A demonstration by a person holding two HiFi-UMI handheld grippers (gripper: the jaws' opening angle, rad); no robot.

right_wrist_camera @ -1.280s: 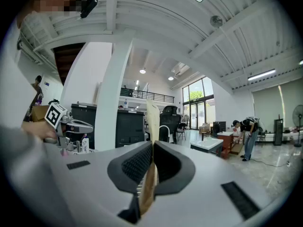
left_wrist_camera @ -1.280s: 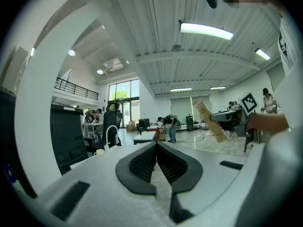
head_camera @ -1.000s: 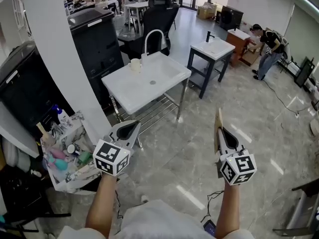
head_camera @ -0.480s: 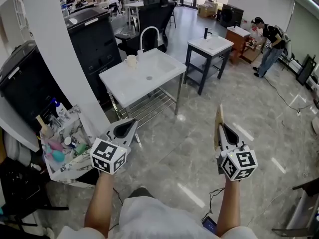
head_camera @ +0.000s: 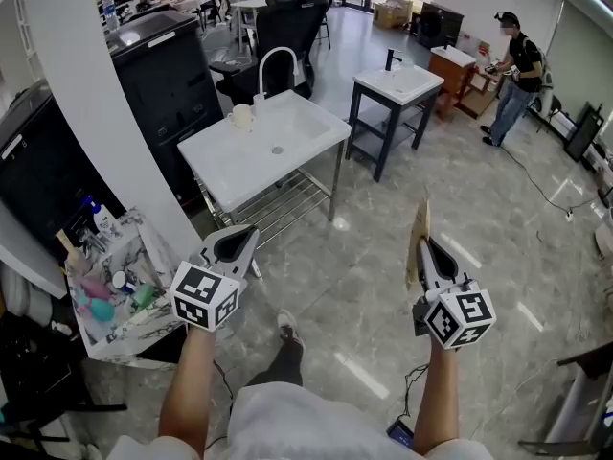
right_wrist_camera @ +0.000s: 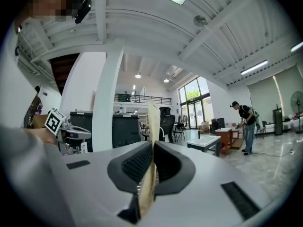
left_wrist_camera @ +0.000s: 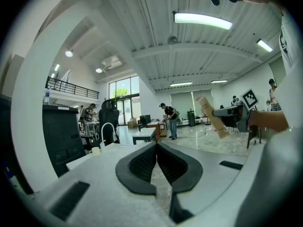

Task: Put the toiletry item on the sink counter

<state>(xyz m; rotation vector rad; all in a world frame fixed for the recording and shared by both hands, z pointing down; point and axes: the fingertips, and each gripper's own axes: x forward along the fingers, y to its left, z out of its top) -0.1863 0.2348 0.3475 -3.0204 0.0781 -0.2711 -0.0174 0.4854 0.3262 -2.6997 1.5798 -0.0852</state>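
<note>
Right tool (head_camera: 430, 255), lower right of the head view: jaws closed on the lower part of a slim tan packet (head_camera: 419, 241), the toiletry item, which stands upright with most of its length above the pads. The packet looks light, flat and paper-like, so it probably bends or creases under hard pressure. A firm hold across its flat faces near the bottom, as here, appears sound. Left tool (head_camera: 236, 244), lower left: jaws together, with nothing between them. White sink tabletop (head_camera: 228, 166), upper centre-left, carries a curved faucet (head_camera: 272, 62) and a pale cup (head_camera: 241, 115). It lies well apart from both tools, across open marble floor (head_camera: 364, 286).
</note>
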